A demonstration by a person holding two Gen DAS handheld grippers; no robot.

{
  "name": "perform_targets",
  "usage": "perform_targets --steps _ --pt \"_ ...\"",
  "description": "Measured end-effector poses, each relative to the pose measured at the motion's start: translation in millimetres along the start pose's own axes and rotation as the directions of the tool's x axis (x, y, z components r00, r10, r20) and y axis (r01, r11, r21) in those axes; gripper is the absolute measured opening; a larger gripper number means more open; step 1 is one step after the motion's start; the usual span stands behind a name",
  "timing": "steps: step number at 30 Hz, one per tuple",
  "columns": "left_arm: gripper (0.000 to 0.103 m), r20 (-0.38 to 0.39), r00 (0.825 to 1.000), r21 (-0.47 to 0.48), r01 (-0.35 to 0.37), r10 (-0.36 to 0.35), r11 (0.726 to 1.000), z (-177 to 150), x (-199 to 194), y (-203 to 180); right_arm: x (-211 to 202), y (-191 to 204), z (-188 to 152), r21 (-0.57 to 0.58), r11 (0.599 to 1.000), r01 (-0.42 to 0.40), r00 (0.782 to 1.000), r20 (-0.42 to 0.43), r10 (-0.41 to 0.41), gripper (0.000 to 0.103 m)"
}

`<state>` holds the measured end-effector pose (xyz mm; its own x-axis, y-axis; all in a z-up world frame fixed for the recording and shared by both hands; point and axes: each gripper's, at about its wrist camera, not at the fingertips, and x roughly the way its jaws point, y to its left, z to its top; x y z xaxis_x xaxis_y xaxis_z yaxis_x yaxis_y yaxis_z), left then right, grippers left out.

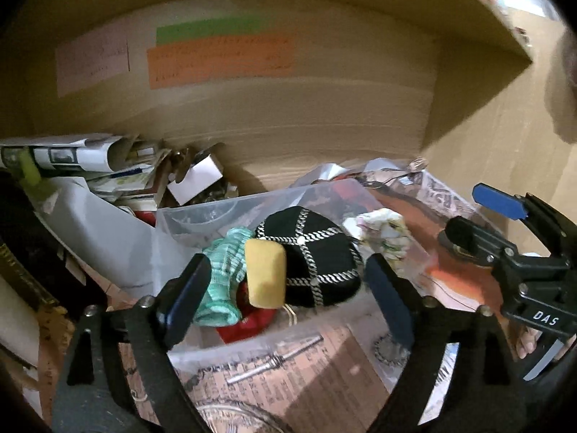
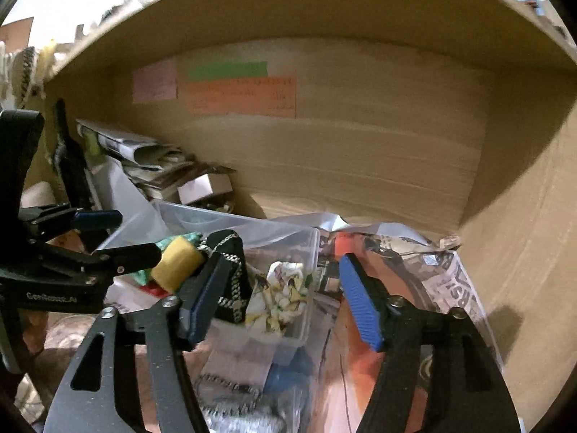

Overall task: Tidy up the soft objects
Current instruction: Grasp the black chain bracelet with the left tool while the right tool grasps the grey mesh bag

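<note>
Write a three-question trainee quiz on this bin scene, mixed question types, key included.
1. True or false: the yellow sponge lies in the clear plastic bin.
2. Which item sits at the bin's right end? A) floral cloth B) black cap C) green sock
3. Fill in: both the left tool and right tool are ____.

Key: 1 true; 2 A; 3 open.
</note>
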<state>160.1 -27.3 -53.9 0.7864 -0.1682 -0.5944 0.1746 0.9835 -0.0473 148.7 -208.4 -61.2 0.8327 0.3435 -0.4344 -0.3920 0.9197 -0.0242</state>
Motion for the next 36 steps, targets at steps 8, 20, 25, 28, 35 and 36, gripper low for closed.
perform_targets --steps 8,20,25,28,35,36 --pt "0.097 -0.064 0.995 0.045 0.084 -0.081 0.995 -27.9 -5.3 -27.4 -18.4 -10.5 -30.2 0.044 0.999 0.011 0.999 -0.044 -0.009 0.073" --pt "0.096 -0.243 0.955 0.073 0.193 -0.17 0.979 -61.1 50.0 -77.4 -9.2 -34.7 -92.1 0.132 0.991 0.004 0.977 -0.213 0.024 0.073" --pt "0.082 -0.309 0.934 0.05 0.206 -0.181 0.977 -66.1 72.3 -81.2 -4.1 -41.8 -103.5 0.152 0.988 -0.01 0.967 -0.252 0.048 0.069" --pt "0.074 -0.327 0.925 0.02 0.21 -0.192 0.978 -68.1 78.5 -76.8 -0.3 -40.0 -108.0 0.136 0.991 -0.004 0.963 -0.265 0.041 0.069" --pt "0.052 -0.329 0.923 -0.015 0.207 -0.2 0.978 -70.4 78.0 -56.0 4.4 -38.4 -110.9 0.118 0.993 -0.007 0.959 -0.279 0.04 0.069" --pt "0.047 -0.329 0.924 -0.014 0.202 -0.196 0.979 -70.3 78.2 -53.6 3.5 -38.4 -110.5 0.118 0.993 -0.007 0.959 -0.279 0.04 0.069"
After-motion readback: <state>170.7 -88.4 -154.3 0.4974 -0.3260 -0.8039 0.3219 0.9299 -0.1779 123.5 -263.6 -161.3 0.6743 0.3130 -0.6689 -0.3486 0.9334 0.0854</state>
